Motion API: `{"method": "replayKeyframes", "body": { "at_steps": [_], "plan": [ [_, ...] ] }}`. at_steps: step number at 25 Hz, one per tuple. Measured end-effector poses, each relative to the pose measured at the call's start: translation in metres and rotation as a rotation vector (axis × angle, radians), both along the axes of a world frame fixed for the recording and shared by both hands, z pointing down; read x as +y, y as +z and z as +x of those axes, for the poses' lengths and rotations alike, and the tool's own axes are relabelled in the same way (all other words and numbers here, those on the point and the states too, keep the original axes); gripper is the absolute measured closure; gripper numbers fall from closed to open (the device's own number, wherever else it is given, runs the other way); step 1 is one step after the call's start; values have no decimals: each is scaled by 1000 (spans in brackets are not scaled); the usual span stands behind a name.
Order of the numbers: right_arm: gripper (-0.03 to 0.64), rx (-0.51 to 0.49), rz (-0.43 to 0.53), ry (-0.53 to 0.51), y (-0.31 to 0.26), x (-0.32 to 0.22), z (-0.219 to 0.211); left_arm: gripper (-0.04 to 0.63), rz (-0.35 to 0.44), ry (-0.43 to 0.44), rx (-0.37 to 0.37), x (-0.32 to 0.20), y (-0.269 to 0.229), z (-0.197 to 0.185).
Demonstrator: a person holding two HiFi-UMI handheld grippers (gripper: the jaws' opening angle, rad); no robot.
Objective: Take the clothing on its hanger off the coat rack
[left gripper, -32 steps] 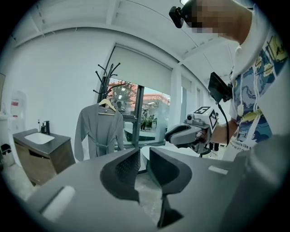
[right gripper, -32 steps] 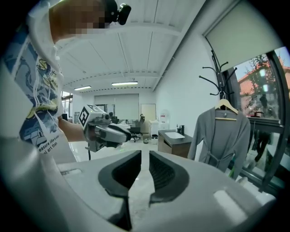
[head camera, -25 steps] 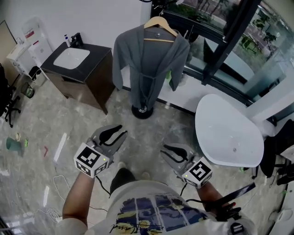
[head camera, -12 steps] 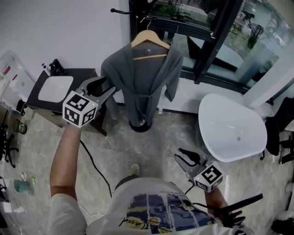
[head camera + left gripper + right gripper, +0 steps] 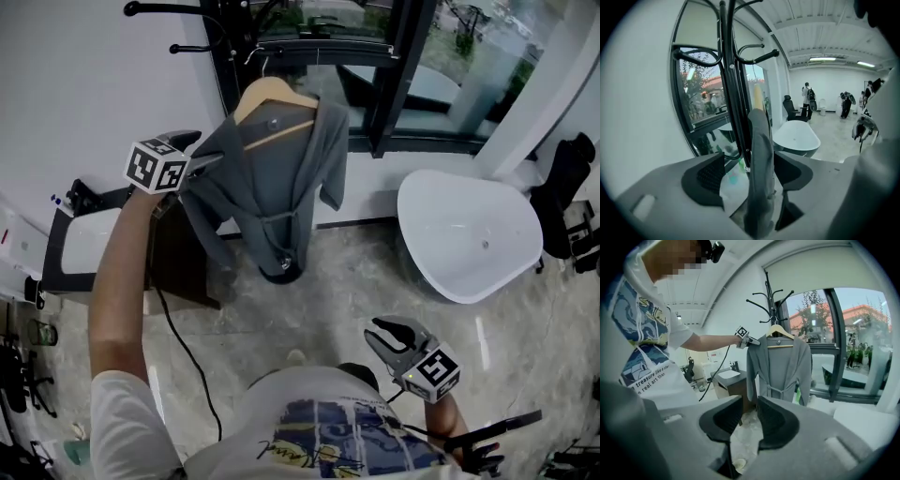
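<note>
Grey robe (image 5: 281,178) on wooden hanger (image 5: 272,94): hung on the black coat rack (image 5: 169,9) beside the window. Its shoulder edge stands upright between the jaws of the left gripper (image 5: 199,150), which are opening wide, with a clear gap between cloth and one pad. Right gripper (image 5: 386,333): low at the person's waist, well apart from the robe, jaws parted, nothing between them.
</note>
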State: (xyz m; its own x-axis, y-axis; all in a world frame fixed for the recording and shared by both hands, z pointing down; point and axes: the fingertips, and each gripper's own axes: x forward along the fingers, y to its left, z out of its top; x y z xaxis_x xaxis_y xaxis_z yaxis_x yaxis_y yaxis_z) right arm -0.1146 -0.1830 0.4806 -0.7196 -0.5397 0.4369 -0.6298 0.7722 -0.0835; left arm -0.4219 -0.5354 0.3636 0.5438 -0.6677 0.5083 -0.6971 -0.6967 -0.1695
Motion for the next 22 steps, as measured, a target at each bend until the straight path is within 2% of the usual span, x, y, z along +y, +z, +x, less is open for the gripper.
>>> {"method": "replayKeyframes", "body": {
  "at_steps": [3,6,7,9,13,15,19,22],
  "plan": [
    [517,23,-9,74,1,2,9,233,-82,85,25,-15,13,13],
    [517,36,-23,116,4,1,13,252,-166,161,18,-17,28,23],
    [517,39,-32,123,5,1,14,271,-186,178,21,-17,32,25],
    [517,36,-38,134,4,-1,14,376,-212,213,34,-16,36,31],
    [517,51,-49,144,7,-2,17,484,-238,289,52,-4,39,44],
    [517,56,-52,141,10,-4,15,510,-231,282,74,-1,37,46],
    [517,54,-54,116,12,-10,6,557,-203,240,183,2,24,45],
    [517,50,-68,105,16,-13,-1,569,-189,221,190,2,23,43]
  ]
}}
